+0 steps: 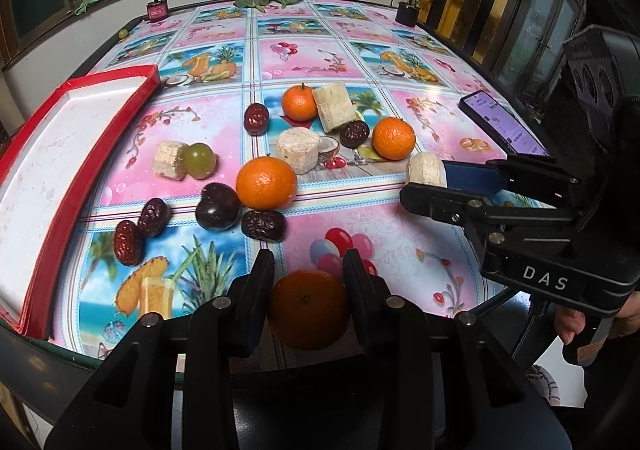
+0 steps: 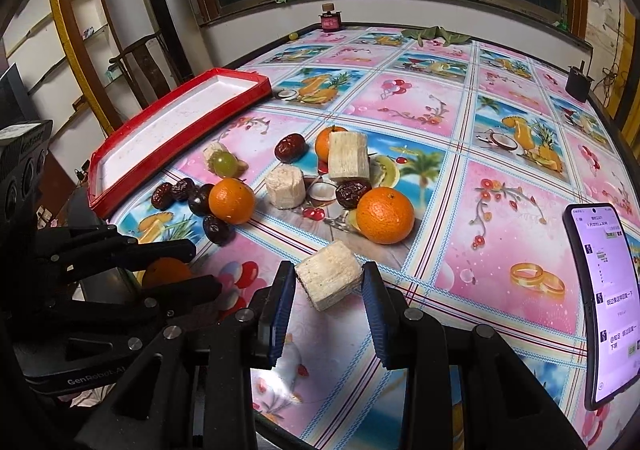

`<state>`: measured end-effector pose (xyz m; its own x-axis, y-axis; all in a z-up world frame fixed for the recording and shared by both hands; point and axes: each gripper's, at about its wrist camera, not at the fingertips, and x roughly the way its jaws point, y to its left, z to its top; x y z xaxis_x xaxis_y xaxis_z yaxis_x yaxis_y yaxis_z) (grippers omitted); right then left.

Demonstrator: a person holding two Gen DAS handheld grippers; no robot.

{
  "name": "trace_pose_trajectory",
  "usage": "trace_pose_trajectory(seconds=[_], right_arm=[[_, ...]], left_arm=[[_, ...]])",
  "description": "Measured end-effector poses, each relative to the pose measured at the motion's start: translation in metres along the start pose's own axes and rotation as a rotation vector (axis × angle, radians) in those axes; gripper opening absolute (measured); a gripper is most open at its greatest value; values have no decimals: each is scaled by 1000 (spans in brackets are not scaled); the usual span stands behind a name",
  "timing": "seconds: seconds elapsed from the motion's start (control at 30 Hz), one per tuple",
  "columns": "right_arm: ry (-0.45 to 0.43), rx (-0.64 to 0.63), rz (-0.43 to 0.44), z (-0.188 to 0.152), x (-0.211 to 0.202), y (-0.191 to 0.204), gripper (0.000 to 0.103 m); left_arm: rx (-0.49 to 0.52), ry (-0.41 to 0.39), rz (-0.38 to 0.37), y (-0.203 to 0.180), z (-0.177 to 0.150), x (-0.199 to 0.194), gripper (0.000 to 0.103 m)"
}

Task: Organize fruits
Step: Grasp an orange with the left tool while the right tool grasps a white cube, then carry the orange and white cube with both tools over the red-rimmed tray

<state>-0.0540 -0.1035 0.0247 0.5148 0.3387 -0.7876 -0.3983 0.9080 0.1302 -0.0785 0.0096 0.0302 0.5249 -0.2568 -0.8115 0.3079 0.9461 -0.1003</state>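
Left gripper [image 1: 308, 282] clamps an orange [image 1: 308, 308] at the table's [image 1: 420, 234] near edge, 6 o'clock. Right gripper [image 2: 329, 284] grips a pale sugarcane chunk [image 2: 329, 280], tilted. Other fruit pile at 12 o'clock; red tray [image 1: 60, 153] at 9 o'clock.

My left claw [image 1: 308, 282] camera looks forward over the table's near edge, low and close. My right claw [image 2: 328, 290] camera, alongside, faces likewise. Both views share the fruit pile ahead and red tray [image 1: 132, 89] [image 2: 240, 75] left.
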Motion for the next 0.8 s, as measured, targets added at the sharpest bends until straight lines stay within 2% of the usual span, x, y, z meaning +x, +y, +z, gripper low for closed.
trace_pose_trajectory(seconds=[0.8], right_arm=[[-28,-19,11,6,-9,12,35]], left_arm=[[-29,-58,28,19,8,-20,33]])
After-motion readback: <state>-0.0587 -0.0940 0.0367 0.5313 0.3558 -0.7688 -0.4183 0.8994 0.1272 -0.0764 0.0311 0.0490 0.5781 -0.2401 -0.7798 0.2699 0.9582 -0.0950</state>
